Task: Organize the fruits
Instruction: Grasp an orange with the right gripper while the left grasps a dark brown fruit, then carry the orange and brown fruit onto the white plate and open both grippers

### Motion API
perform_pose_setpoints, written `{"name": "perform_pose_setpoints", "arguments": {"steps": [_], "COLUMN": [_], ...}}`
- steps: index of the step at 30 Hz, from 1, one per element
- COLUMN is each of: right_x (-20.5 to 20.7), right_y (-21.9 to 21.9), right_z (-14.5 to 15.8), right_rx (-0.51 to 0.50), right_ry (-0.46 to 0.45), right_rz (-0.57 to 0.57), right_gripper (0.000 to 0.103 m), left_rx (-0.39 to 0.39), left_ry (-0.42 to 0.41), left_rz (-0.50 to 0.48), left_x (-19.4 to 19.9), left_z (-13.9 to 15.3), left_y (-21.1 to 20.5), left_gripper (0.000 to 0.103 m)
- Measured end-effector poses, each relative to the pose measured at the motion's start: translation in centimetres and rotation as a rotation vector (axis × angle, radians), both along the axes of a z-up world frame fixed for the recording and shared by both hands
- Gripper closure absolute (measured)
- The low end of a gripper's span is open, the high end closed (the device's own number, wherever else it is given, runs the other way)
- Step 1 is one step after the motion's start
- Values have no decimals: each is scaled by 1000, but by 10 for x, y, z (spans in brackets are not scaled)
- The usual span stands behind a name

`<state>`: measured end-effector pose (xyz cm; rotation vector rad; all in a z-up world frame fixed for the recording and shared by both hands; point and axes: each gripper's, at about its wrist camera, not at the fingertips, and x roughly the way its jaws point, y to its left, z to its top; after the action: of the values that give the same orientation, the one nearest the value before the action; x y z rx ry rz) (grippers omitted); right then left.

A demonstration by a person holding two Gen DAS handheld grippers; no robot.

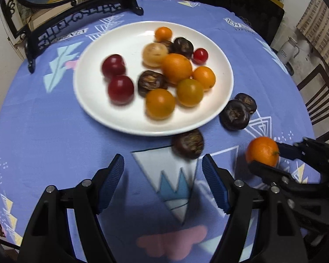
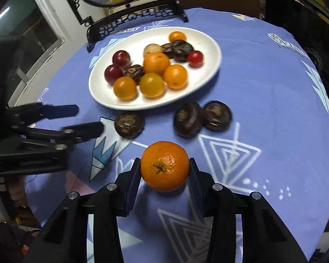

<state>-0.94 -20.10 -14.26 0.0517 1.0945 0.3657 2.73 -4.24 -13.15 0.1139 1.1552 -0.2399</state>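
A white plate holds several orange, red and dark brown fruits. On the blue cloth in front of it lie three loose dark brown fruits: one near the rim and a touching pair to its right. My left gripper is open over the cloth, with nothing between its pads, and the nearest dark fruit lies just ahead of it. My right gripper is shut on a tangerine resting on the cloth, a pad on each side.
A black carved stand bearing a round framed picture stands at the table's far edge. A wooden chair and a white kettle are beyond the table's right edge. The table is round, covered in blue patterned cloth.
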Motion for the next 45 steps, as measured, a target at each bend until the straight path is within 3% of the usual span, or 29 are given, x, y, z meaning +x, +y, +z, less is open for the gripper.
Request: {"name": "perform_pose_setpoints", "arguments": {"steps": [13,16,17,31,45], "right_x": [-9,-7,-7,-14,-21], "right_y": [-21,-18,-17,10,36], "right_z": [-6,-6,-6,1,31], "right_rx": [25,30,31,40,75], "right_ry": [20,19,18,7,-56], "right_rz": [-12,-4,-2,38,65], "right_gripper": [60,60,60,60,60], "left_rx": [37,16,10,5,5], "left_ry": [10,17,20,-29,-106], "left_rz": [81,45,36,10,86], "left_x": [24,22,20,-9,-13], "left_z": [-31,-30,-28,2,43], "left_y": [-25,-28,-30,-8,44], "left_gripper": [33,59,62,63,63]}}
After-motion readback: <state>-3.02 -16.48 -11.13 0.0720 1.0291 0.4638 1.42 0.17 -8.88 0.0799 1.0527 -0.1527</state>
